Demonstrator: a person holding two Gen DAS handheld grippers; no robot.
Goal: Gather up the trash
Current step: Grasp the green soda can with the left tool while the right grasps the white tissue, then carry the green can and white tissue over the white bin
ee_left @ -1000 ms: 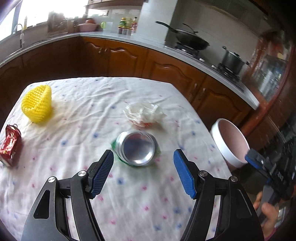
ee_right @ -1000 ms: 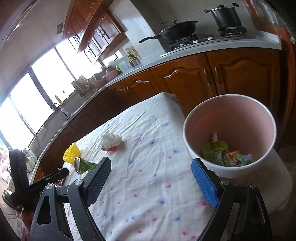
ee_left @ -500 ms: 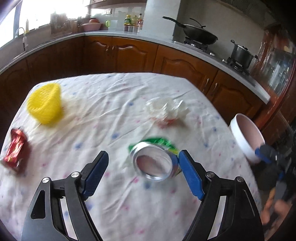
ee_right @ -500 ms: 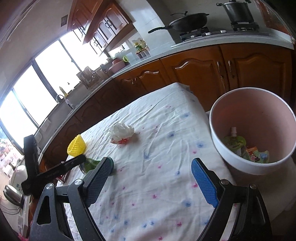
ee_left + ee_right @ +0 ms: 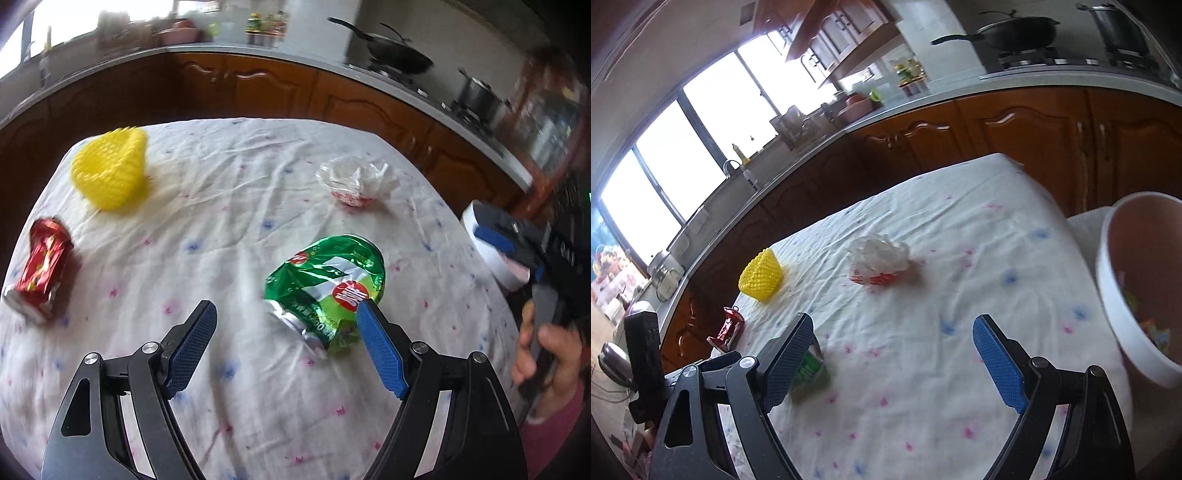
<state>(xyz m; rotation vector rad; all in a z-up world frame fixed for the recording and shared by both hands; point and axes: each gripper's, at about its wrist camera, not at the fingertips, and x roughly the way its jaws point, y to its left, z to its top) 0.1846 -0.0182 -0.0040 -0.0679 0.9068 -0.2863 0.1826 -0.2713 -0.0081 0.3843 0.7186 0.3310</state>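
A crushed green can lies on the white tablecloth, right of centre between my left gripper's fingers; it touches the right blue pad. My left gripper is open above the cloth. A crushed red can, a yellow foam net and a crumpled white wrapper lie farther off. My right gripper is open and empty over the table; the green can shows partly behind its left finger. The pink-lined bin holds trash at the right.
The table edge runs close to the bin on the right. Wooden kitchen cabinets and a counter with a wok surround the table. In the right wrist view the wrapper, yellow net and red can lie ahead.
My left gripper has moved back and up, and the green can now shows its side, tipped against the right pad. My right gripper has swung left, so the bin slid toward the right edge.
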